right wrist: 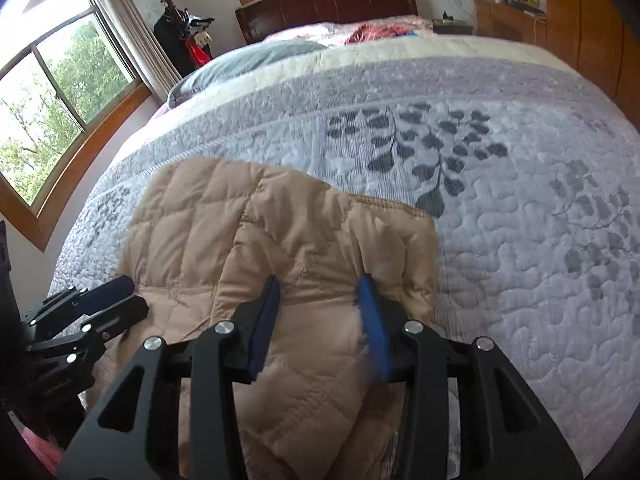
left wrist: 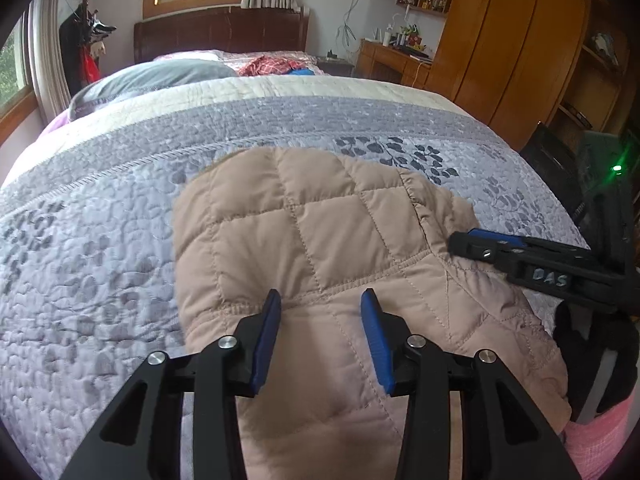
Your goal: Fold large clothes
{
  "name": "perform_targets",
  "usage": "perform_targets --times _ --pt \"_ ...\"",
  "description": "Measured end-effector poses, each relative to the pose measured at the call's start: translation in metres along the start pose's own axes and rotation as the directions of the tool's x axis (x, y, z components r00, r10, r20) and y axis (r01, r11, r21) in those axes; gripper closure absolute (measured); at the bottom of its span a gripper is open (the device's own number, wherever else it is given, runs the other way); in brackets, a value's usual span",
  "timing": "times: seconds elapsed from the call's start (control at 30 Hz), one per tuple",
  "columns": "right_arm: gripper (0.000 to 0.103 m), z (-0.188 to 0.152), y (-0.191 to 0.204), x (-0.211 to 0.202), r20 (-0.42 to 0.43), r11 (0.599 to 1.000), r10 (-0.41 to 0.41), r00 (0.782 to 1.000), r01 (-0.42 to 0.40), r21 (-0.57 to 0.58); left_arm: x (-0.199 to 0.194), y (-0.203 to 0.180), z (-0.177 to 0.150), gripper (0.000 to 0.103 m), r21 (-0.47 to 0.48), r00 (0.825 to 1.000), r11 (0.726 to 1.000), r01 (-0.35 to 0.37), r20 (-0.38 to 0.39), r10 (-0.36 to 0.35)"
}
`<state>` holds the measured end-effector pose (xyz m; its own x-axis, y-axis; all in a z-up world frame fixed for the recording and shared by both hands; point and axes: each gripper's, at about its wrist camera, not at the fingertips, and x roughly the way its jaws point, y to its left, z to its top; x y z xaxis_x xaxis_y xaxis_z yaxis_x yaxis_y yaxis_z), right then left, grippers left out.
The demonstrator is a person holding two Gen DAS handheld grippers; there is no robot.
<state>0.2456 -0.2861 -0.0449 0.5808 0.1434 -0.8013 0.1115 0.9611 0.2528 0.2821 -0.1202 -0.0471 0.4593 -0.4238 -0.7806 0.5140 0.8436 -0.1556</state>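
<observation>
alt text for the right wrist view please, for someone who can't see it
A tan quilted jacket lies bunched on a grey leaf-patterned bedspread, with the right gripper low over it, blue fingers apart on either side of a fold. The left gripper reaches in at the jacket's left edge; windows and a headboard are behind.

Both wrist views look steeply down, close over the jacket (left wrist: 320,240) on the bed (right wrist: 500,240); both share the headboard (left wrist: 220,32).
</observation>
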Motion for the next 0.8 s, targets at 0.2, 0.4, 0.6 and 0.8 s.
perform_targets --times 0.2,0.4,0.6,0.8 --pt "0.06 -0.022 0.037 -0.054 0.056 0.992 0.058 0.997 -0.051 -0.114 -0.045 -0.013 -0.018 0.061 0.009 0.999 1.0 -0.004 0.046 0.004" --pt "0.061 -0.057 0.058 -0.045 -0.027 0.985 0.043 0.999 -0.047 -0.164 -0.046 -0.013 -0.042 0.061 0.0 0.999 1.0 -0.015 0.028 0.015" --pt "0.06 -0.076 0.053 -0.016 -0.038 0.988 0.019 0.999 -0.025 -0.153 -0.018 -0.004 -0.056 0.06 0.007 1.0 1.0 0.01 -0.007 -0.01" --pt "0.06 -0.082 0.054 -0.01 -0.01 0.985 -0.009 1.0 0.007 -0.174 -0.013 -0.007 -0.06 0.06 0.018 1.0 1.0 -0.008 -0.009 0.008"
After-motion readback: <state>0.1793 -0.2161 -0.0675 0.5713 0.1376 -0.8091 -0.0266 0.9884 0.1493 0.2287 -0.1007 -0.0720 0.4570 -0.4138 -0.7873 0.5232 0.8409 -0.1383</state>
